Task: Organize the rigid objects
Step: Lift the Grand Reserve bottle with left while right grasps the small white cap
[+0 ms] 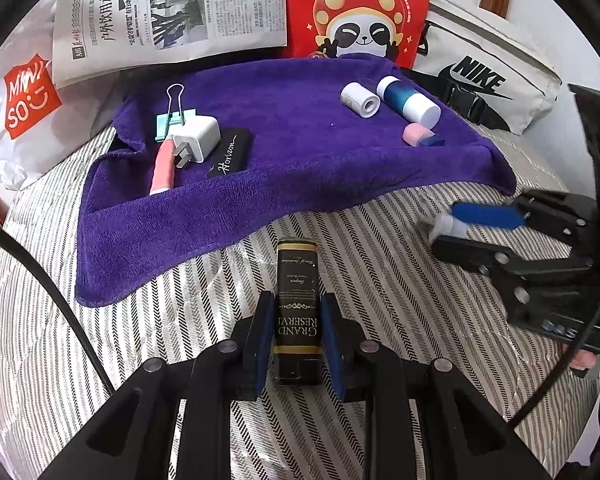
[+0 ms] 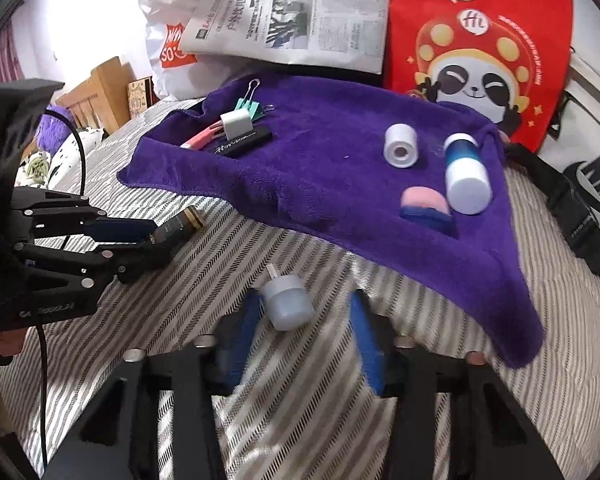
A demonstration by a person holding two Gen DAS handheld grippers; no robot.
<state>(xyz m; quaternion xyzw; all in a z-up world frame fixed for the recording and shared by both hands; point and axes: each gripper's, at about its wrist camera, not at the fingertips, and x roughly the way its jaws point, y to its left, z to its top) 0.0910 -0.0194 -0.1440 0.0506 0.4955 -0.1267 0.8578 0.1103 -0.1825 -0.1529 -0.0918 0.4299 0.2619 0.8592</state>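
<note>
My left gripper (image 1: 298,320) is shut on a black "Grand Reserve" box (image 1: 297,280), which lies on the striped bedspread just in front of the purple towel (image 1: 300,152). In the right wrist view that gripper (image 2: 156,236) enters from the left with the box (image 2: 184,222) sticking out of it. A small translucent bottle (image 2: 288,304) sits between the blurred fingers of my right gripper (image 2: 304,320). In the left wrist view the right gripper (image 1: 448,232) pinches the bottle (image 1: 444,226). On the towel lie a binder clip (image 1: 172,120), white charger (image 1: 198,138), black case (image 1: 230,152), white roll (image 1: 360,100) and blue-white bottle (image 1: 408,100).
Behind the towel stand a newspaper (image 1: 168,12), a red panda bag (image 1: 360,8) and a white Nike bag (image 1: 484,76). A Miniso bag (image 1: 24,100) lies at the far left. The striped bedspread (image 1: 380,240) runs along the towel's near edge.
</note>
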